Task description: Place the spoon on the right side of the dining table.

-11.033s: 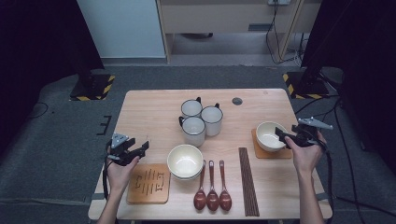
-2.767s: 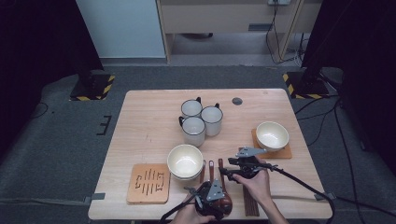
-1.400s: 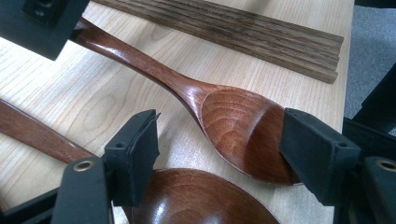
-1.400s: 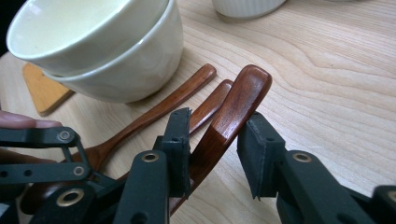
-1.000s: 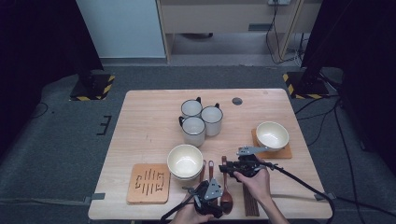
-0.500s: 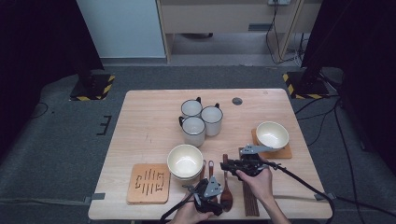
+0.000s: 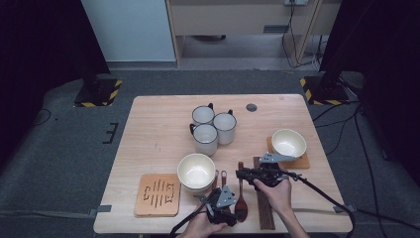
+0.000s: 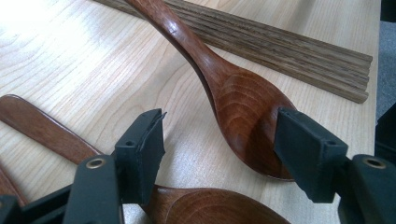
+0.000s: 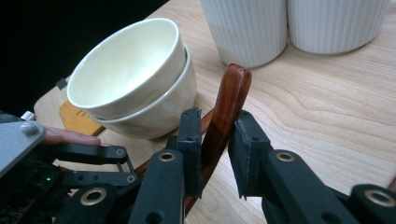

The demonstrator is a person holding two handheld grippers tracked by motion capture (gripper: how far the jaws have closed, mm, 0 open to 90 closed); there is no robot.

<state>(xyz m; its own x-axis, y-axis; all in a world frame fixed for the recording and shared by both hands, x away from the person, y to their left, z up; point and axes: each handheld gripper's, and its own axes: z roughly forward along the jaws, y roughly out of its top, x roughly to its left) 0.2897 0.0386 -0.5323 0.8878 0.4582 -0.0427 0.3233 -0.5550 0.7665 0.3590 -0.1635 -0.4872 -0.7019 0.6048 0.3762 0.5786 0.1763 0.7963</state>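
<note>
The right gripper [image 9: 215, 140] should finish closing squarely on the spoon handle [image 9: 229, 100] and lift it straight up, so the tip clears the stacked bowls [image 9: 135, 79] just beside it. Its jaws have just been closing and now stand narrow, with the handle between the pads; whether they press it yet I cannot tell. Beyond the handle stand the mugs [image 9: 243, 28]. The left gripper [image 8: 219, 144] is about half open over the bowl of the same spoon [image 8: 243, 112], one pad against its edge, gripping nothing. Past it lie the chopsticks [image 8: 289, 46].
</note>
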